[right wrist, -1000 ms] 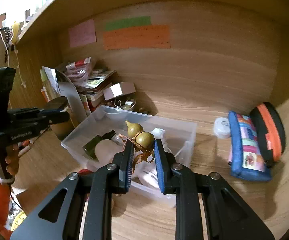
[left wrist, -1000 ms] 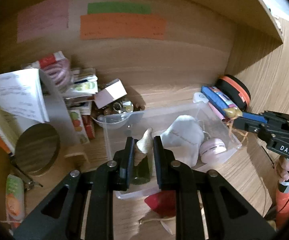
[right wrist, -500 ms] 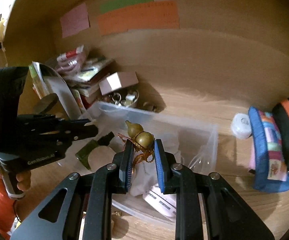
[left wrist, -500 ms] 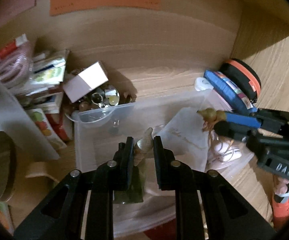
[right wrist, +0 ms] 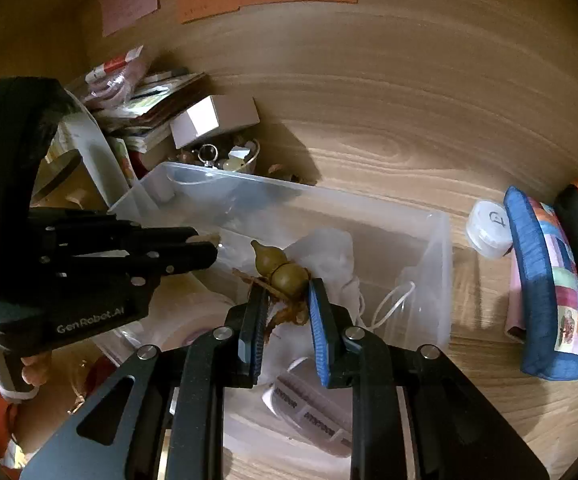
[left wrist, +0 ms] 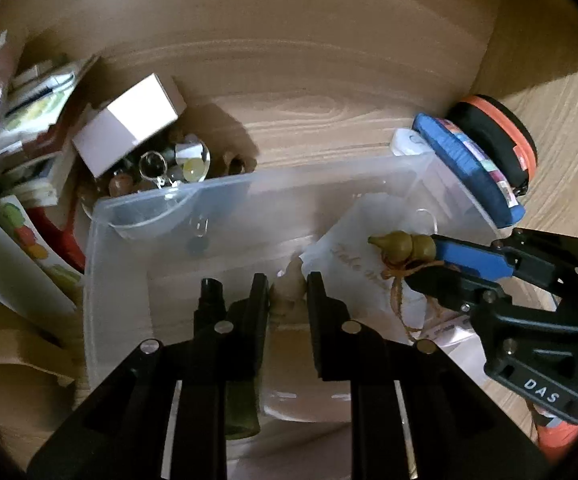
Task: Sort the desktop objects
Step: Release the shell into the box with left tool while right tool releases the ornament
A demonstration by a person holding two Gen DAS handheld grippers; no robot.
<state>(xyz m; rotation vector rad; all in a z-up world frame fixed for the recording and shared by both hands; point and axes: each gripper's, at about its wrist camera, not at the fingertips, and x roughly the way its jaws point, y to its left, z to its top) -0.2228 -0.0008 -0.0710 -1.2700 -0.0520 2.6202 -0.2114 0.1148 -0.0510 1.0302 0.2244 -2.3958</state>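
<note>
A clear plastic bin (left wrist: pixel 249 196) (right wrist: pixel 433 240) stands on the wooden desk and holds a white cloth bag (left wrist: pixel 349 248) (right wrist: pixel 329 252) and other small items. My left gripper (left wrist: pixel 287 292) (right wrist: pixel 205 246) is shut on a pale beige shell-like object (left wrist: pixel 287 292), held over the bin. My right gripper (right wrist: pixel 287 304) (left wrist: pixel 433 258) is shut on a small olive gourd charm (right wrist: pixel 279 268) (left wrist: pixel 403 244) with a brown cord, also over the bin, just right of the left gripper.
A white box (left wrist: pixel 129 128) (right wrist: pixel 213 120), a glass dish of trinkets (left wrist: pixel 169 164) and stacked packets sit behind the bin at left. A blue pouch (right wrist: pixel 545 292) (left wrist: pixel 469 172), a black-orange case (left wrist: pixel 497 136) and a white round tub (right wrist: pixel 489 228) lie to the right.
Both grippers have moved forward and down over the bin, each still holding its object. The two grippers have come closer together.
</note>
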